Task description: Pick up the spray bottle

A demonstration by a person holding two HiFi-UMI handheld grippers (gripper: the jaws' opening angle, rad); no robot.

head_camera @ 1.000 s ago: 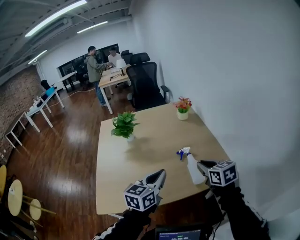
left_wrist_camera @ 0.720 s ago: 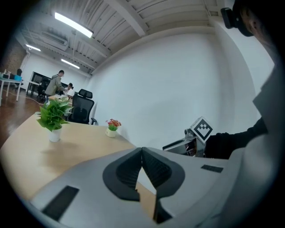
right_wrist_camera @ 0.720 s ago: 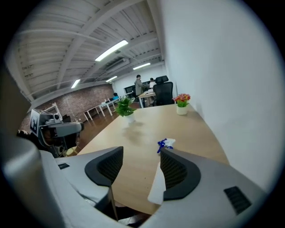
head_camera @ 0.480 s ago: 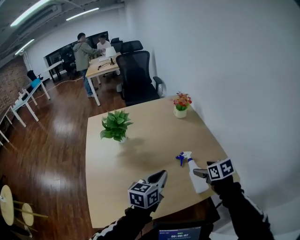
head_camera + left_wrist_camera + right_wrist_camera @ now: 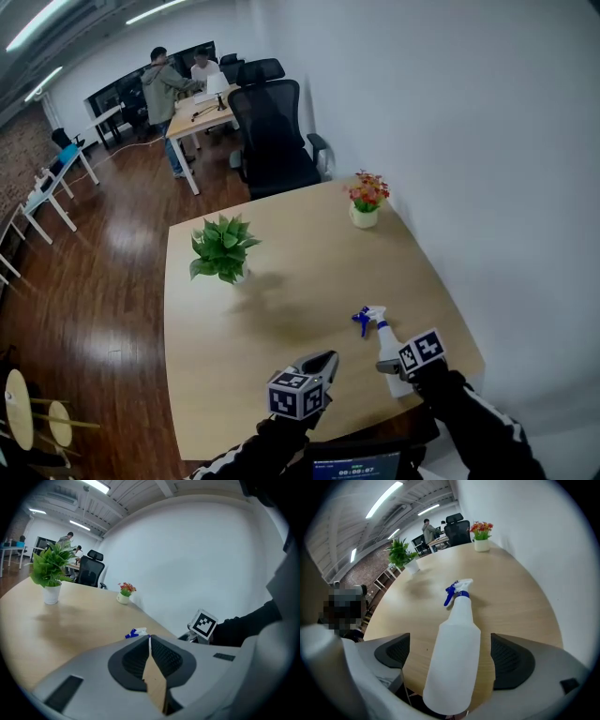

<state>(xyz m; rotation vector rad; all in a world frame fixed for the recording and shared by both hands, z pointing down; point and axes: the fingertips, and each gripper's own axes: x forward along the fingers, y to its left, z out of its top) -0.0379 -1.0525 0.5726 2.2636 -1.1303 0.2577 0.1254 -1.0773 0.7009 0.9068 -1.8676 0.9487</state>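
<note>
- Spray bottle [image 5: 385,339]: lower right of the head view, on the wooden table [image 5: 281,281], close to its near edge.
- Long axis: runs from lower right to upper left in the head view. The blue-and-white head is at the upper-left end, toward the table's middle, and the base is toward me.
- Right gripper view: the bottle [image 5: 457,639] runs straight up the middle of the frame, base at the bottom and head near centre. The blue trigger sticks out to frame left.
- It looks to be lying on its side. I cannot confirm how much of the body rests on the wood.
- Right gripper [image 5: 390,367]: sits at the bottle's base end. Its jaws have just been opening and now stand wide, one pad on each side of the white body. There is a clear gap on both sides, so nothing is gripped.
- Left gripper [image 5: 325,360]: lower centre of the head view, over the table's near edge and left of the bottle. Its pads [image 5: 161,654] are pressed together at the tips with nothing between them.
- Hidden or hard to see:
  - In the head view, the right gripper's marker cube covers the bottle's base.
  - In the left gripper view, only the bottle's head [image 5: 137,632] shows above the gripper body.
  - In the right gripper view, the base reaches almost to the bottom edge and seems to reach past the table's edge. Contact there is unclear.
- Beyond the bottle: a green plant [image 5: 222,248] and a flower pot [image 5: 366,202].
</note>
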